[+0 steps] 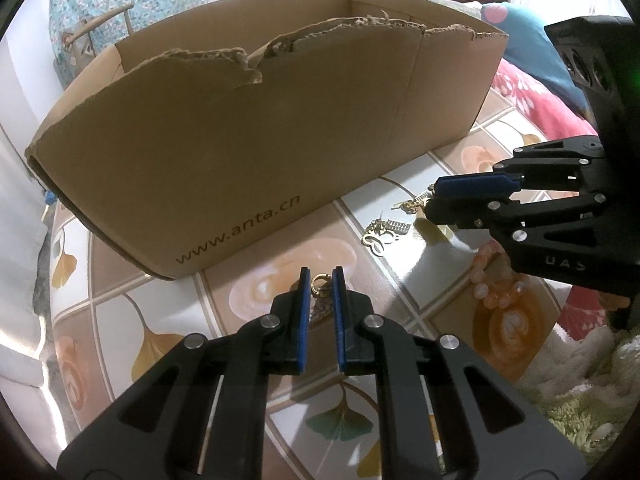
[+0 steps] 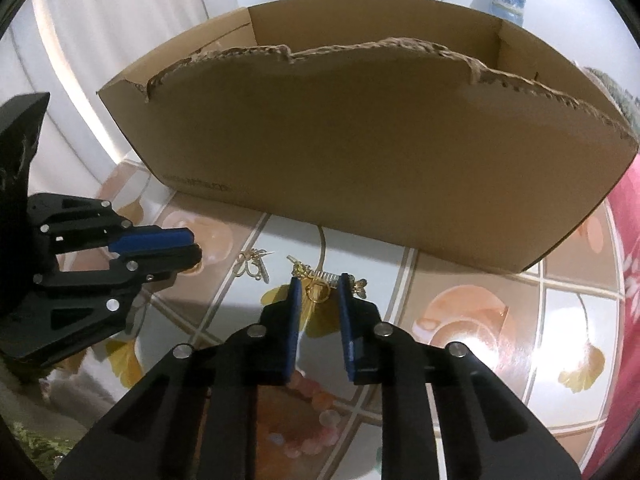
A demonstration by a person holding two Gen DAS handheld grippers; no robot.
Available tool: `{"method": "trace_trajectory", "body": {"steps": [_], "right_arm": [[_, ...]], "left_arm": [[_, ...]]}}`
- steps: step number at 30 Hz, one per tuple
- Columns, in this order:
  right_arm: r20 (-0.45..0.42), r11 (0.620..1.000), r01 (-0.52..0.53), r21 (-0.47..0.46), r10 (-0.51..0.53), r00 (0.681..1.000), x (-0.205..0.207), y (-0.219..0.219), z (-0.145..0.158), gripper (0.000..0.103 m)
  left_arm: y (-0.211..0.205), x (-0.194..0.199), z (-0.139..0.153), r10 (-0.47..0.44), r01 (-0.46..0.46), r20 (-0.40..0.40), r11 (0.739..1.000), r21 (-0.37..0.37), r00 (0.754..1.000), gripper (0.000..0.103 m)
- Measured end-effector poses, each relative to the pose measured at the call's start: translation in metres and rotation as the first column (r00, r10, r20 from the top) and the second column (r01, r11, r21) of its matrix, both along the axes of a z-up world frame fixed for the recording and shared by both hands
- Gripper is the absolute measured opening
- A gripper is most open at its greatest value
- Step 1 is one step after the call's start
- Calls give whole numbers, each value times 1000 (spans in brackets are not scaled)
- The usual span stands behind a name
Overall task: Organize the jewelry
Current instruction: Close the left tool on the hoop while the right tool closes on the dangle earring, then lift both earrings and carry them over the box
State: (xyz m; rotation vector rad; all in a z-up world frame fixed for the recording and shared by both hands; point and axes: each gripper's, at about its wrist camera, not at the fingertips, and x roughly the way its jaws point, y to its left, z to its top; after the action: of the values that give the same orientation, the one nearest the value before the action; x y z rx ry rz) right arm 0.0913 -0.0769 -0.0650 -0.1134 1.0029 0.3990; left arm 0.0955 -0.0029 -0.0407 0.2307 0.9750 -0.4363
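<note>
My left gripper points down at the glossy table, its blue pads shut on a small gold ring with a bit of chain below it. From the right wrist view this gripper shows side-on at the left, jaws nearly together. My right gripper has a gold hoop earring between its pads, which press on it; seen from the left wrist view its tips are pinched at a gold piece. Loose gold earrings and a comb-shaped gold piece lie between the two grippers.
A large torn-rimmed cardboard box stands just behind the jewelry. A pink bead bracelet lies under the right gripper. The ginkgo-patterned tabletop meets red fabric on the right.
</note>
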Motion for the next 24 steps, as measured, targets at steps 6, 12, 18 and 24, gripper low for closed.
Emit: {"method": "trace_trajectory", "body": {"steps": [6,12,18,24], "right_arm": [[29,997,-21,-77,23,999,-5,10,0,12],[27,997,-22,-76,24,999,-4,13,1,11],[14,998,-16,-58,17,1000,-5,2,4,11],[19,999,-9,-41,10,1000,-9,-6,12,11]], "left_arm": [[1,0,0,0,0,1,1000,0,1000,10],[2,-1,1,-1,1,3,1000,-4,1000,10],[2,-2,1,-2,2,5,1000,-1,1000,10],[0,-2,1,-5,5,12,1000,8,1000,10]]}}
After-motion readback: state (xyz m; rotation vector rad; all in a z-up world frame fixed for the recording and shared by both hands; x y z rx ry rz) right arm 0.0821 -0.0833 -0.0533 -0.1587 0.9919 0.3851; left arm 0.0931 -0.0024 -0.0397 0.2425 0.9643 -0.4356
